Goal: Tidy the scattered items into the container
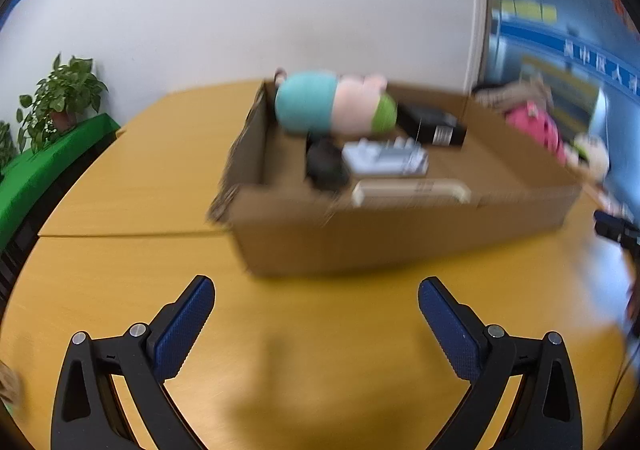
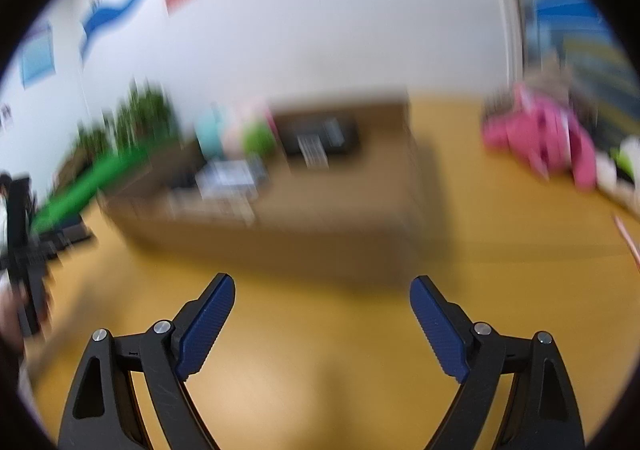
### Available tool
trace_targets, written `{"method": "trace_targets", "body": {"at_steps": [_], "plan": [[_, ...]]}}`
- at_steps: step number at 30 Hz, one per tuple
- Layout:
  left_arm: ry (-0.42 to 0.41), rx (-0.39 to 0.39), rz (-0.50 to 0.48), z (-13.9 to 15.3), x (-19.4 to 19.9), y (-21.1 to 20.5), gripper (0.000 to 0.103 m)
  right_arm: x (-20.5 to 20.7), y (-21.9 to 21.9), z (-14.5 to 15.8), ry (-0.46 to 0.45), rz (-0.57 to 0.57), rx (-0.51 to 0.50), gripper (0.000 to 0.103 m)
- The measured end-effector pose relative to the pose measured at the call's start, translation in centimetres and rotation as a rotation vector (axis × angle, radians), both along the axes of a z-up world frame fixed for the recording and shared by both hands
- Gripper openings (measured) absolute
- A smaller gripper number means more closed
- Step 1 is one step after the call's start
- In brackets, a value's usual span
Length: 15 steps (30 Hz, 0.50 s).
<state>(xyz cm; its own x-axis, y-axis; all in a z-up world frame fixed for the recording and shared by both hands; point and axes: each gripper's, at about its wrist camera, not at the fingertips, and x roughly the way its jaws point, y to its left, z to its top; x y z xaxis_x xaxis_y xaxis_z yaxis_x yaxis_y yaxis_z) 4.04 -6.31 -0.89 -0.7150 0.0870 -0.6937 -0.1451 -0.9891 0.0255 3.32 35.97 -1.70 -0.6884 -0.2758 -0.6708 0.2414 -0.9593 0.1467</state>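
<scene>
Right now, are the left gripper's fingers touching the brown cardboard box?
Apart. The left wrist view shows bare yellow table between the open left gripper and the cardboard box.

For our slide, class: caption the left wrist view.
Open left claw faces brown cardboard box holding teal-and-pink plush toy on yellow wooden table.

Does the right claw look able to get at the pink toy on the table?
Probably yes: the right claw is open and empty, and bare table lies between it and the pink toy, beside the box.
</scene>
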Motion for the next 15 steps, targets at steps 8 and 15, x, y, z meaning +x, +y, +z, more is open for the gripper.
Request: {"method": "trace_targets", "body": {"at_steps": [8,15], "plan": [[-0.257,0.057,-0.113,-4.6,-2.0,-6.3,0.103,0.8,8.9,-3.2,-0.208,0.073,0.159,0.091],[-0.173,-0.019,-0.313,-5.7,-2.1,-6.5,0.103,-0.9,8.5,-4.2,-0.171,0.242,0.229,0.103]]}}
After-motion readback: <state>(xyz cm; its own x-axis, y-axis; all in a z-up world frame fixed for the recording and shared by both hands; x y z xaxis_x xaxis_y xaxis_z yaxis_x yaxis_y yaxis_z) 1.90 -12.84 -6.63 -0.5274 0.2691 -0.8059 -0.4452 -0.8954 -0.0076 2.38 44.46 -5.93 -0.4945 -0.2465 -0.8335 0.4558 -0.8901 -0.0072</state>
